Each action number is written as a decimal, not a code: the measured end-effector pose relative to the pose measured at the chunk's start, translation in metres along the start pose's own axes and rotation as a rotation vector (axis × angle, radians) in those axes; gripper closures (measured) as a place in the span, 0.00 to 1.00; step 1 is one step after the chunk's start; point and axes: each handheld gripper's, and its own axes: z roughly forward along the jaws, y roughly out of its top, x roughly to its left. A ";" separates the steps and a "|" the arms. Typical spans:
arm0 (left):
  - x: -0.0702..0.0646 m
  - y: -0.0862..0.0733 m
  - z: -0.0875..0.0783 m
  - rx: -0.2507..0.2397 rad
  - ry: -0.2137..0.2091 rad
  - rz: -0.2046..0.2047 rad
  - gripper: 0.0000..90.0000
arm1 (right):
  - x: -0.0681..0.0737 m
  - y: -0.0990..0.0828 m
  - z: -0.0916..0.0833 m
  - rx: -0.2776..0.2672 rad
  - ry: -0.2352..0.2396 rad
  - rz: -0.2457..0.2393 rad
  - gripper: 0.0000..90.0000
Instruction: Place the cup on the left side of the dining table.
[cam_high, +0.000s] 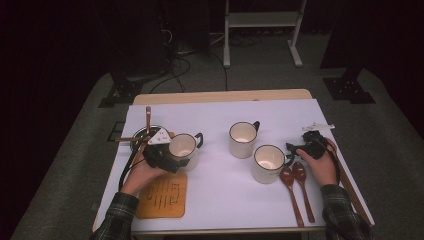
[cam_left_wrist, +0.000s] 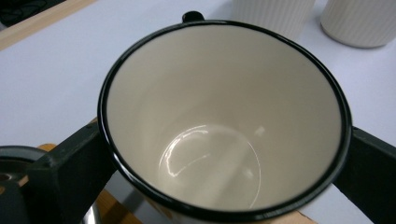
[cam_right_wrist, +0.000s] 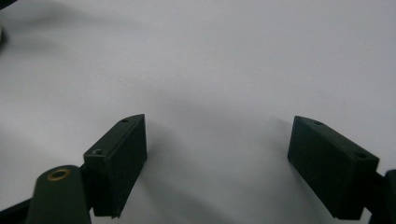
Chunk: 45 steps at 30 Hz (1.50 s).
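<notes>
Mug (cam_left_wrist: 224, 121), cream inside with a black rim, sits squeezed between the two black fingers (cam_left_wrist: 70, 177) of the left gripper (cam_high: 167, 155), one finger pressed on each side of its wall just under the rim. In the high view it is at the left of the desk (cam_high: 220, 195), above the far right corner of an orange wooden coaster (cam_high: 162, 196); whether it rests on the coaster or is lifted off it cannot be told. The mug stands about upright, its mouth facing up, and its black handle (cam_high: 199, 139) points to the far right, away from the gripper.

Just left of the mug, behind the gripper's grey plate, lies a dark round dish (cam_high: 142, 136) with thin wooden sticks across it. To the right, well apart, a second mug (cam_high: 243, 139) stands near the middle of the desk with its handle to the far right, and a third mug (cam_high: 268, 163) stands nearer and further right. Two brown wooden spoons (cam_high: 297, 192) lie just right of that third mug, bowls far, handles running toward the near edge.

The right gripper (cam_high: 302, 148) hovers over the spoon bowls at the desk's right, its fingers (cam_right_wrist: 119, 163) spread wide apart with bare white desk between them. Nothing stands between the held mug and the other two mugs.
</notes>
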 end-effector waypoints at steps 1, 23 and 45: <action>0.000 -0.001 -0.001 -0.001 0.006 -0.003 0.00 | 0.000 0.000 0.000 0.000 0.000 0.000 0.20; -0.006 -0.022 -0.027 0.006 0.041 -0.031 0.00 | -0.001 0.000 0.000 0.002 0.003 0.001 0.20; -0.015 -0.042 -0.055 0.013 0.039 -0.062 0.00 | 0.000 0.000 0.000 0.001 0.003 0.000 0.20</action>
